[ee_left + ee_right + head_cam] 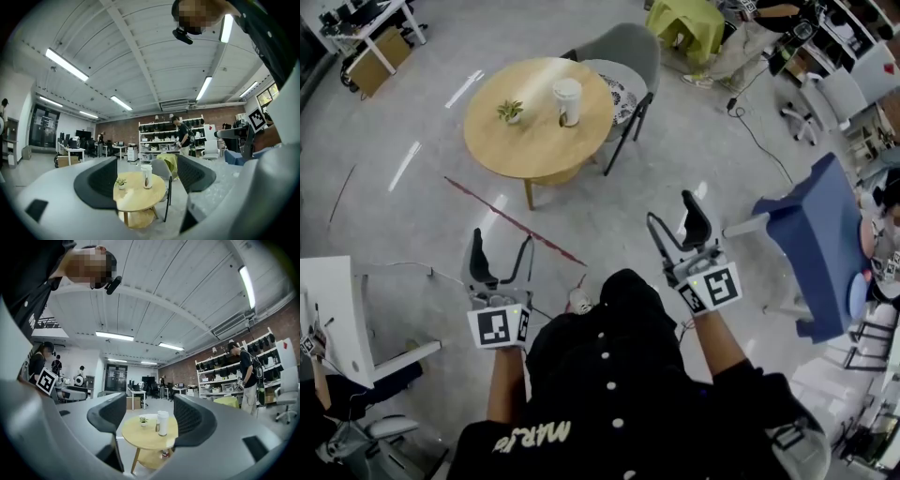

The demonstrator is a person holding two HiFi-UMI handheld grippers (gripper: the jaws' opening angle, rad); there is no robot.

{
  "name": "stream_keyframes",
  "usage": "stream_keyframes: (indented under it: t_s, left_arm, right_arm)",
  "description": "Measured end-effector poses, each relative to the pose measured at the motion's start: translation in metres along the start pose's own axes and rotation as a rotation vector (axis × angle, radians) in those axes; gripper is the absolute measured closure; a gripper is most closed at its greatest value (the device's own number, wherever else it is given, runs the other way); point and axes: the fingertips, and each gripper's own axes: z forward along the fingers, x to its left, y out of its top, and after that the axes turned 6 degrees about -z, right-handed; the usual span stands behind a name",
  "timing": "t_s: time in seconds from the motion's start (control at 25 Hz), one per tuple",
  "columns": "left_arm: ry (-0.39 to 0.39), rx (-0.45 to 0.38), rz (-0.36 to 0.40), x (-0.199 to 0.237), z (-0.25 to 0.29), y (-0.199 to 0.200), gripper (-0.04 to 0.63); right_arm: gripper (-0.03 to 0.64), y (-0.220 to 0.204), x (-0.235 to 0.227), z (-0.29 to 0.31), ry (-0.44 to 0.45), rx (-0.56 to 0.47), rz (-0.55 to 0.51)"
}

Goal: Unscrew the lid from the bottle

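A white bottle (567,101) with its lid on stands upright on the round wooden table (534,141), well ahead of me on the floor. Both grippers are held up in the air, far short of it. My left gripper (502,251) is open and holds nothing, and so is my right gripper (672,214). In the left gripper view the bottle (146,176) shows far off between the open jaws of the gripper (147,161). The right gripper view also frames the distant bottle (162,423) between the spread jaws of its gripper (149,399).
A small potted plant (510,111) sits on the table left of the bottle. A grey chair (626,52) stands behind the table and a blue chair (811,239) is at my right. There is a white desk (333,309) at my left. A red line (516,223) crosses the floor.
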Motion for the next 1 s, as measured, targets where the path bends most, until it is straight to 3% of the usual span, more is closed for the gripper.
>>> stream_keyframes:
  t_s: [0.24, 0.6, 1.0]
  left_arm:
    - [-0.018, 0.026, -0.016, 0.006, 0.047, -0.014, 0.213]
    - [-0.031, 0.040, 0.002, 0.023, 0.146, -0.008, 0.213]
    - [0.020, 0.047, 0.012, 0.032, 0.249, 0.001, 0.213]
  right_arm:
    - [0.316, -0.016, -0.034, 0.032, -0.027, 0.019, 0.015]
    - [0.316, -0.032, -0.093, 0.121, 0.015, 0.013, 0.015]
    - [0.316, -0.039, -0.171, 0.208, 0.071, 0.003, 0.018]
